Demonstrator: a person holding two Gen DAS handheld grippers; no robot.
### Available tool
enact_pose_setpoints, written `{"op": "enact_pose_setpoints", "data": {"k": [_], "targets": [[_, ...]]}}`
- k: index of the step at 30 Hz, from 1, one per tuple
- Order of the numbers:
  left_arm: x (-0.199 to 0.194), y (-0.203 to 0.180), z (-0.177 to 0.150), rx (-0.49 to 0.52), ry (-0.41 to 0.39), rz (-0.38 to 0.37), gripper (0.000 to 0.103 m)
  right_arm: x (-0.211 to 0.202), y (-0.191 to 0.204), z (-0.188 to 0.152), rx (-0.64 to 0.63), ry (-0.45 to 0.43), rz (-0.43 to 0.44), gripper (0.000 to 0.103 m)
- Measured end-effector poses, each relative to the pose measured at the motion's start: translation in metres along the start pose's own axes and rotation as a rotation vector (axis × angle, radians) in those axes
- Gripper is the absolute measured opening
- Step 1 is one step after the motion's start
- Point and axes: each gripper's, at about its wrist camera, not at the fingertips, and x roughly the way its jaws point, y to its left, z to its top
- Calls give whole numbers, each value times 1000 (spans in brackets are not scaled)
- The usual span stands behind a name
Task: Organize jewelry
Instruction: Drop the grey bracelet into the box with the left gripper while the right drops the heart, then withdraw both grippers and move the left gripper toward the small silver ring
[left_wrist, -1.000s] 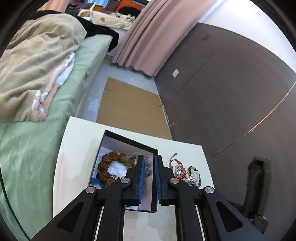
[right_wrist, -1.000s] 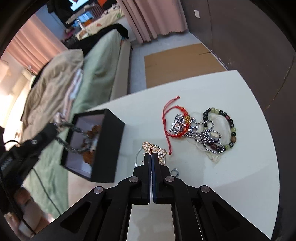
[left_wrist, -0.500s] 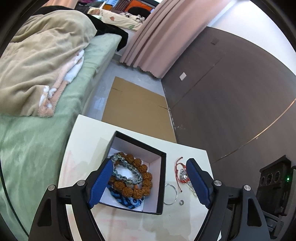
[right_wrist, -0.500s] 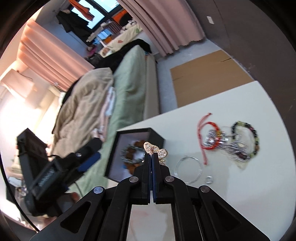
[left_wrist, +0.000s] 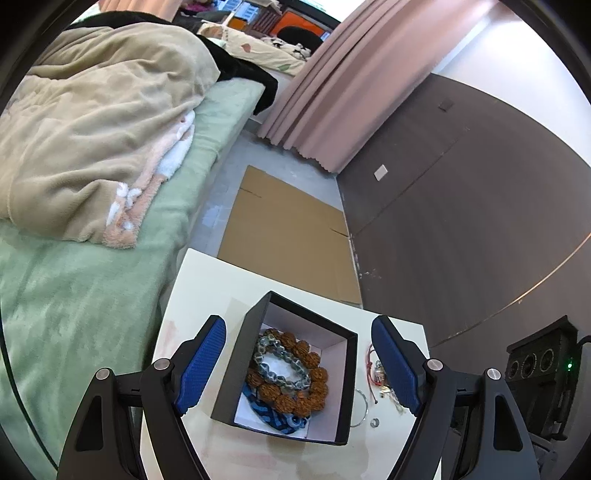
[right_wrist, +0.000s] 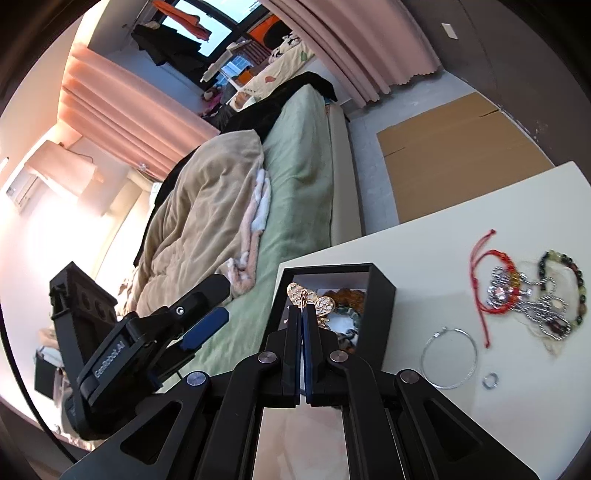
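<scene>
A black jewelry box (left_wrist: 236, 373) (right_wrist: 384, 295) stands open on the white table (left_wrist: 207, 280). It holds a brown bead bracelet (left_wrist: 314, 373), a silver chain bracelet (left_wrist: 280, 363) and a blue band (left_wrist: 266, 411). My left gripper (left_wrist: 297, 363) is open wide above the box and empty; it also shows in the right wrist view (right_wrist: 207, 317). My right gripper (right_wrist: 303, 314) is shut on a gold butterfly ornament (right_wrist: 312, 301) and holds it over the box. A pile of bracelets (right_wrist: 528, 295) lies on the table at the right.
A silver hoop (right_wrist: 448, 358) and a small ring (right_wrist: 491, 380) lie beside the box. A bed with a beige blanket (left_wrist: 92, 122) runs along the table's left. Flat cardboard (left_wrist: 284, 236) lies on the floor beyond. A dark wall (left_wrist: 461, 221) is right.
My left gripper opened and lifted away from the box, leaving the silver chain bracelet inside. My right gripper lifted the gold butterfly ornament off the table and moved it left over the box.
</scene>
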Motion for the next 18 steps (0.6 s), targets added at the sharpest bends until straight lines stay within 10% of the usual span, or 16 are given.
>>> {"op": "enact_pose_setpoints", "data": {"k": [6,11,18], "targets": [[1,8,4,-24,0,3,81,13,3,1,9,7,28,3],[4,13,6,-42,11,4,81,19,4,0,8,15,14,71],[-1,7,2,-25,12,-9,81,4,-16,2,81,13,-35,71]]}}
